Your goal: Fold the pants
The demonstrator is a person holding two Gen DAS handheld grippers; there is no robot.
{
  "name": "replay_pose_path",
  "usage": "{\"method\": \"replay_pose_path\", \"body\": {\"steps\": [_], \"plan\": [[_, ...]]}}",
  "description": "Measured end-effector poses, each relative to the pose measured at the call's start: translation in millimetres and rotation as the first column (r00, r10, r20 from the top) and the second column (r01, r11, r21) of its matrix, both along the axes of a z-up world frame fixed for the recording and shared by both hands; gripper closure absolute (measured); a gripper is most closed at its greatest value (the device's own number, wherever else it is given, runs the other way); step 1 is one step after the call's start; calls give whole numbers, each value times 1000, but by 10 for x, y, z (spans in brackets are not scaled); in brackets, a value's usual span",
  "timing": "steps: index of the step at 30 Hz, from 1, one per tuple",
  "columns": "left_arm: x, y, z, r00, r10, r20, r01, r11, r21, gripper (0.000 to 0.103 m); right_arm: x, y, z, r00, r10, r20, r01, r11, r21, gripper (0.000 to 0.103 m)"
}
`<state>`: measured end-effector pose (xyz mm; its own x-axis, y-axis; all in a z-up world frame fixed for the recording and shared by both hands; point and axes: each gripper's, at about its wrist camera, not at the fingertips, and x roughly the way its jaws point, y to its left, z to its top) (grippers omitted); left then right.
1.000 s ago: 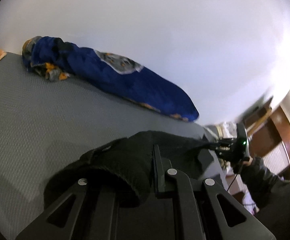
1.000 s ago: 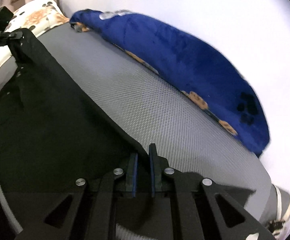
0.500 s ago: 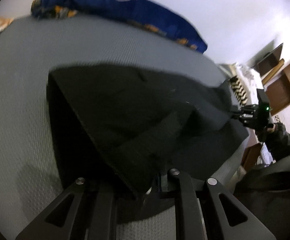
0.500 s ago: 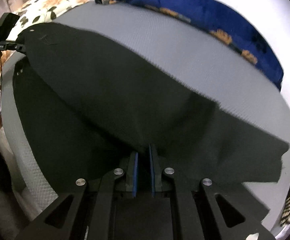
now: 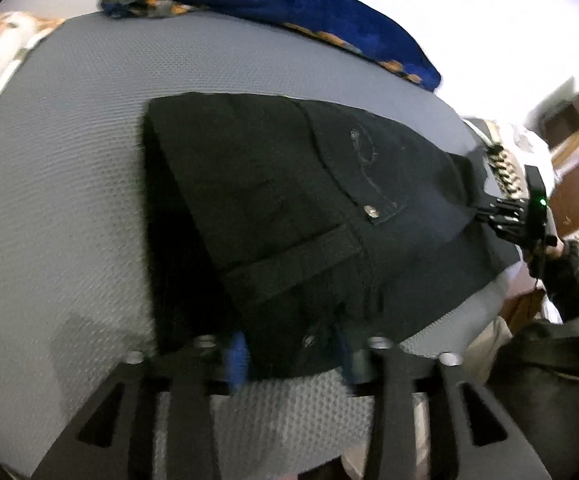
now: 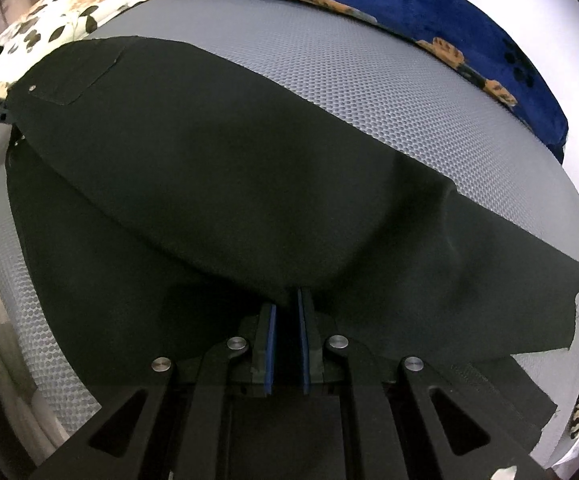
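- The left gripper (image 5: pixel 291 354) is opening its jaws at the near edge of the bed; the waistband end of the black pants (image 5: pixel 309 208) is lying between the two blue pads, and the pads are no longer pinching it.
- The right gripper (image 6: pixel 287 334) is clamping a fold of the same dark cloth, its blue pads drawn close with fabric between them.
- In the left wrist view, the right gripper is showing at the far right, held by a gloved hand (image 5: pixel 557 252), with the cloth pulled taut toward it.
- The pants are resting on the grey mattress (image 6: pixel 369 92), one layer laid over another, with a rear pocket and rivet facing up near the waist.
- A loose corner of the leg is hanging past the bed edge on the right side of the right wrist view.
- Beyond the pants, a blue blanket (image 5: pixel 289 8) is lying along the wall, and a floral pillow (image 6: pixel 69 16) is sitting at the head of the bed.
- Judging by the layers, the lengthwise fold is being set down, and the left side is being released.
- The next move probably calls for freeing the right side too, then regrasping one end to fold the length over.
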<state>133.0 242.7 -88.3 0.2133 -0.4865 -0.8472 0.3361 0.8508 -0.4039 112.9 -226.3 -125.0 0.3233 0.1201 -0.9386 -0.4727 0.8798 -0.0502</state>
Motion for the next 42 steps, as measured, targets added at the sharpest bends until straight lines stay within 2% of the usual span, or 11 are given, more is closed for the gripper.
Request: {"method": "replay_pose_path", "body": {"steps": [2, 5, 8, 15, 19, 20, 21, 24, 30, 35, 42], "plan": [[-70, 146, 65, 996, 82, 20, -83, 996, 28, 26, 8, -4, 3, 1000, 0, 3, 0, 1000, 4, 95], [-184, 443, 173, 977, 215, -2, -214, 972, -99, 26, -10, 12, 5, 1000, 2, 12, -2, 1000, 5, 95], [-294, 635, 176, 938, 337, -80, -346, 915, -206, 26, -10, 11, 8, 1000, -4, 16, 4, 1000, 18, 95], [-350, 434, -136, 855, 430, -290, -507, 810, -294, 42, -26, 43, -4, 1000, -3, 31, 2, 1000, 19, 95], [-244, 372, -280, 802, 494, -336, -584, 764, -274, 44, -77, 57, -34, 999, -6, 42, 5, 1000, 13, 95], [-209, 376, -303, 797, 503, -336, -592, 761, -266, 57, -89, 63, -38, 999, -9, 48, 9, 1000, 8, 95], [-158, 371, -313, 799, 503, -328, -587, 772, -246, 74, -99, 68, -33, 998, -17, 55, 17, 1000, 2, 96], [-47, 283, -193, 834, 480, -272, -537, 819, -202, 85, -165, 98, 75, 995, -32, 97, 33, 999, -12, 97], [90, 290, 173, 912, 390, -125, -407, 896, -180, 85, -448, 236, 411, 990, -48, 135, 45, 999, 28, 97], [175, 262, 66, 957, 281, -73, -286, 955, -80, 85, -720, 438, 272, 997, -14, 81, 12, 1000, 24, 97], [134, 291, -138, 959, 261, -107, -267, 962, -50, 85, -953, 562, 29, 1000, 13, -1, -13, 1000, 14, 97]]}}
